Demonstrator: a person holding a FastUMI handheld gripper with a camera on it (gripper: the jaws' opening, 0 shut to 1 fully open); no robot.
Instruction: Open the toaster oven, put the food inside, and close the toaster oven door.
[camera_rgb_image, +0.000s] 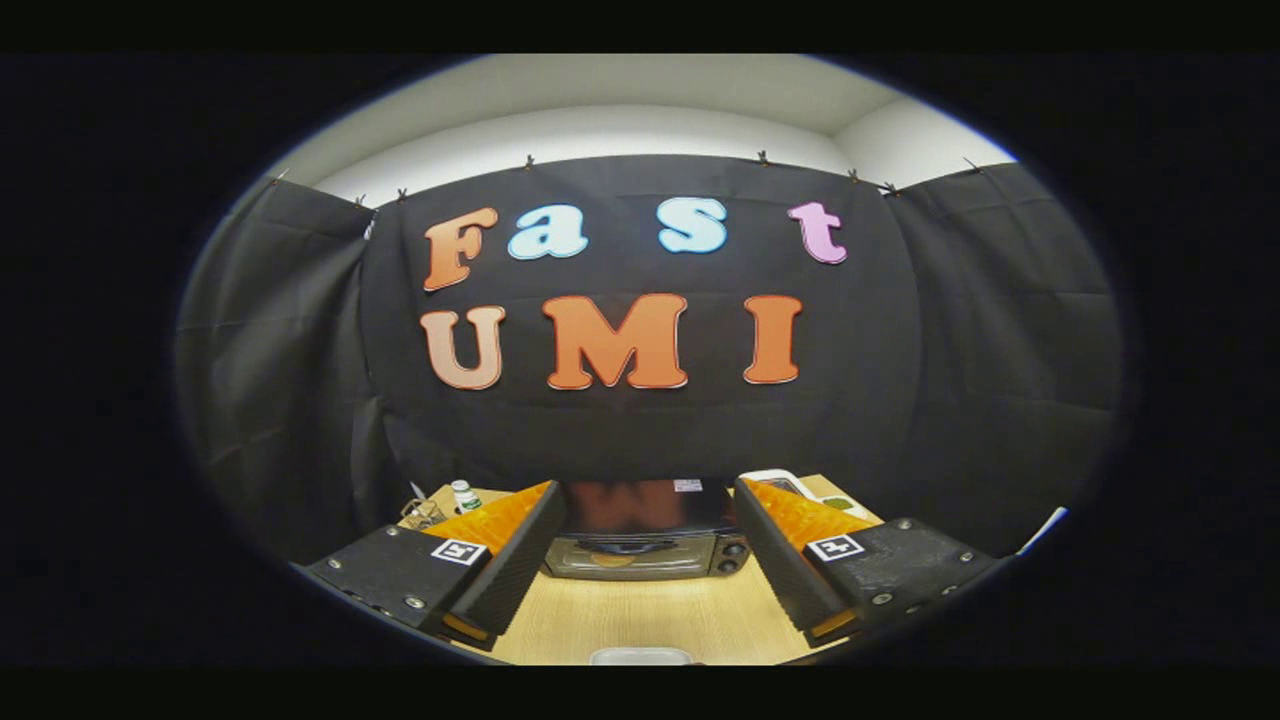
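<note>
A pale dish (640, 656) is lying at the table's (640, 615) near edge beneath the empty, wide-spread gripper (640, 575), which is facing the apparently closed toaster oven (645, 545) at the far edge, so any approach should be level and centred.

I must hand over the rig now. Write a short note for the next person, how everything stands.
Gripper: open, holding nothing, above the wooden table.
Toaster oven: beyond the fingers, at the table's far side; its door looks shut.
Food: something pale shows behind the door glass, too small to tell.
Shut door fits before loading or after closing. Check inside before any move.
A small bottle stands far left.
</note>
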